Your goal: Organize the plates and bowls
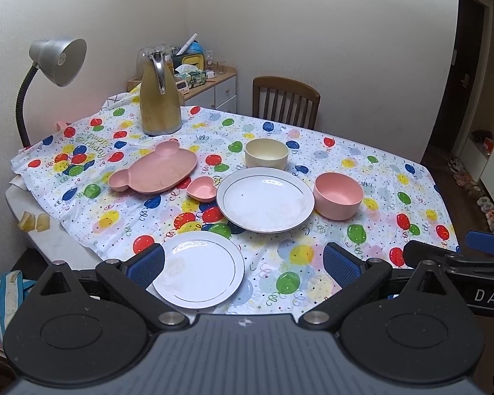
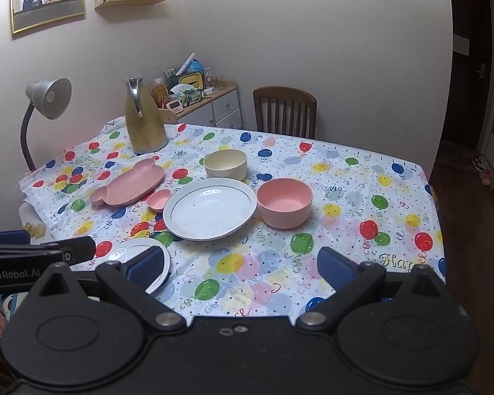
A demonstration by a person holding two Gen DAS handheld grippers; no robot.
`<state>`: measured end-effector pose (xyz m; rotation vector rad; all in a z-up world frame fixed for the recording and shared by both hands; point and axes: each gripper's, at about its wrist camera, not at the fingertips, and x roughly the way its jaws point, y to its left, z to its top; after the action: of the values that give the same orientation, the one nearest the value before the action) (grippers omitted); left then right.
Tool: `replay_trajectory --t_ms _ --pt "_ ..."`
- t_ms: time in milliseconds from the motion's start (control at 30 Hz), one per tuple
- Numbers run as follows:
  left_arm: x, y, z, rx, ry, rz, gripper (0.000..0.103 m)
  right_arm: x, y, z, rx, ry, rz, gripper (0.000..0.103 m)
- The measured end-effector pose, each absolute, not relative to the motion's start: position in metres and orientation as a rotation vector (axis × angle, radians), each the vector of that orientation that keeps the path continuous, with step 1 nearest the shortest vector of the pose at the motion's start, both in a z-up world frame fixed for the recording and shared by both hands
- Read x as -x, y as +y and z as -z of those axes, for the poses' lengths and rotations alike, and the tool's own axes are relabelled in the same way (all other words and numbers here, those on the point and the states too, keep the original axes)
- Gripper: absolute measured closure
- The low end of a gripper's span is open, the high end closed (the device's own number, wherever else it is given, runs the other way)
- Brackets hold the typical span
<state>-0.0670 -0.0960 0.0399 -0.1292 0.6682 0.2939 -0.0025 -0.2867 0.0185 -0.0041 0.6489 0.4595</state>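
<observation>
A small white plate (image 1: 199,270) lies at the near table edge, between the fingers of my open, empty left gripper (image 1: 243,265). It also shows in the right wrist view (image 2: 138,256). A large white plate (image 1: 265,199) (image 2: 210,209) sits mid-table. A pink bowl (image 1: 338,196) (image 2: 285,202) stands to its right, a cream bowl (image 1: 266,153) (image 2: 225,164) behind it. A pink bear-shaped plate (image 1: 154,172) (image 2: 128,184) and a small pink heart dish (image 1: 202,189) (image 2: 159,200) lie to its left. My right gripper (image 2: 240,265) is open and empty above the near tablecloth.
A tall yellow thermos jug (image 1: 159,98) (image 2: 145,121) stands at the back left. A grey desk lamp (image 1: 54,62) rises at the left edge. A wooden chair (image 1: 285,100) stands behind the table. A cabinet (image 1: 214,87) with clutter is in the corner.
</observation>
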Motion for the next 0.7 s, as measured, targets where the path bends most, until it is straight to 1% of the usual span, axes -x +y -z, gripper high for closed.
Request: replay_trajectory --t_ms 433,700 --pt "0.055 -0.084 -0.040 0.143 0.669 -0.273 0.000 -0.002 -0.286 -0.023 -0.003 0.633 -0.463 0.003" --pt "0.016 -0.055 -0.025 0.139 0.645 -0.198 0.000 -0.023 -0.259 -0.023 0.016 0.622 -0.445 0.003"
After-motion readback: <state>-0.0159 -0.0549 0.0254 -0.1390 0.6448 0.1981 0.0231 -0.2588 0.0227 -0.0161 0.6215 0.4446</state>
